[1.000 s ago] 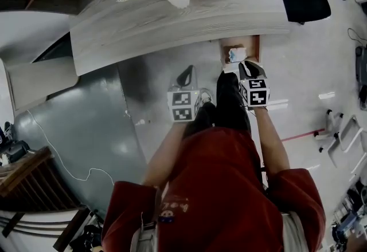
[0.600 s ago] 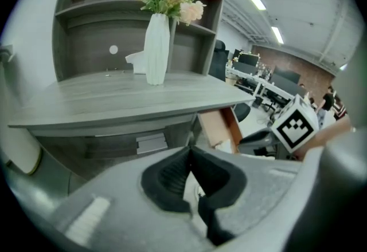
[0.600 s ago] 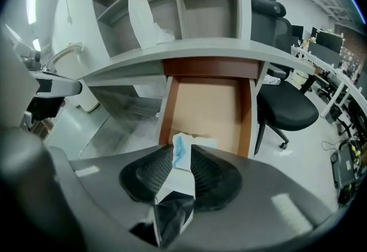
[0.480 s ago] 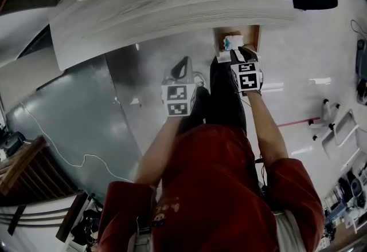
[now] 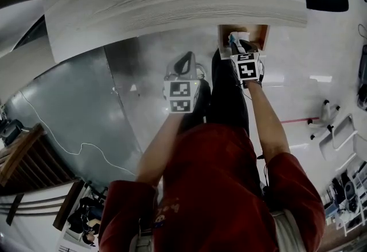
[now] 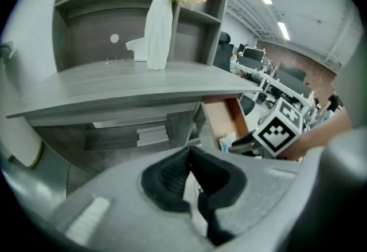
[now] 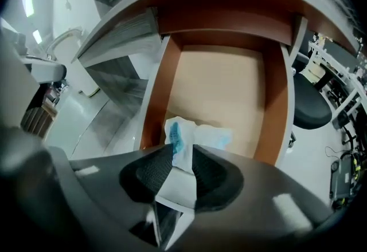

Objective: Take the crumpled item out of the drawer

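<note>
The crumpled item (image 7: 195,133), a wad of thin white tissue with blue smears, lies at the near end of the open drawer (image 7: 276,102) and rises between the jaws of the right gripper (image 7: 182,152). The ribbed black pads are pinched on a fold of it, and the rest of the wad bunches just beyond the tips on the drawer's bottom. The drawer is a shallow wooden box with reddish-brown side walls and a smooth pale tan bottom, pulled out from under the grey wood-grain desk (image 5: 172,4). In the head view the person's right forearm is bare and stretched straight forward from a red sleeve, and it carries the gripper's marker cube to the drawer's front edge. The left arm is bent and held nearer the body, with the left gripper (image 6: 190,156) over the glossy grey floor in front of the desk, well apart from the drawer. Its dark pads are pressed together at the tips with nothing between them. On the desk top stands a tall white ribbed vase (image 6: 158,33) of pink and cream flowers.
</note>
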Action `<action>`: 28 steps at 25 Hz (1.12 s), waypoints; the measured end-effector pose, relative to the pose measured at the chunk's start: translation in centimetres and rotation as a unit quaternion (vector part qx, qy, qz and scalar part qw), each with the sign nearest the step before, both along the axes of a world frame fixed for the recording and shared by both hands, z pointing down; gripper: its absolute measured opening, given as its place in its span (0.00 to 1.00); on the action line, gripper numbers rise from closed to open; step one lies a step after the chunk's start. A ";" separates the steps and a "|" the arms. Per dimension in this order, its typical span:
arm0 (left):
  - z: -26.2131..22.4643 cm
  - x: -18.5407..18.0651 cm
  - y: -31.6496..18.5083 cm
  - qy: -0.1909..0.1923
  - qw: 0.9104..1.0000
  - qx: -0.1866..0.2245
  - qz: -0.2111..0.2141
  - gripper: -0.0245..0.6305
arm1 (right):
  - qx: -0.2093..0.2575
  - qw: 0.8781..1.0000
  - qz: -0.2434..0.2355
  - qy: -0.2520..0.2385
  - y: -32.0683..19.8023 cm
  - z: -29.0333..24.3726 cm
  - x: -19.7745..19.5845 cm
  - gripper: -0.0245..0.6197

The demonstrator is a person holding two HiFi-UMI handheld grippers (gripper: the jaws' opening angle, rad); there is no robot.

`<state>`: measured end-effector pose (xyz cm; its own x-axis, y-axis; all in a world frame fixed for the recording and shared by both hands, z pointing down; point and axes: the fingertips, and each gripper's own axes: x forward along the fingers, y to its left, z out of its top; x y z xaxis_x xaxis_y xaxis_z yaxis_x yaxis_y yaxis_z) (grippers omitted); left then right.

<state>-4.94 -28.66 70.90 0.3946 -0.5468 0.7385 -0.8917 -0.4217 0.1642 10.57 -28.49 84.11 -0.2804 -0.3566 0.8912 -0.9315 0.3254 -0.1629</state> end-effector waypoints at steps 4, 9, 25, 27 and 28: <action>0.4 -0.1 0.3 -0.004 1.000 -0.003 -0.004 0.03 | -0.009 1.000 -0.016 0.015 0.0 1.1 -0.1 0.18; 0.7 -0.4 0.7 -0.007 1.000 -0.007 -0.008 0.03 | -0.017 0.999 -0.014 0.033 -0.5 1.8 0.0 0.17; 0.7 -0.2 1.3 -0.007 1.000 -0.009 -0.001 0.03 | -0.010 0.999 -0.014 0.044 -0.2 0.8 0.6 0.04; 0.6 -0.2 1.4 -0.007 1.000 -0.009 0.001 0.03 | -0.012 0.999 -0.010 0.036 -0.1 0.5 0.6 0.04; 0.5 -0.2 1.5 -0.007 1.000 -0.008 0.002 0.03 | -0.012 0.999 -0.008 0.033 0.0 0.3 0.6 0.04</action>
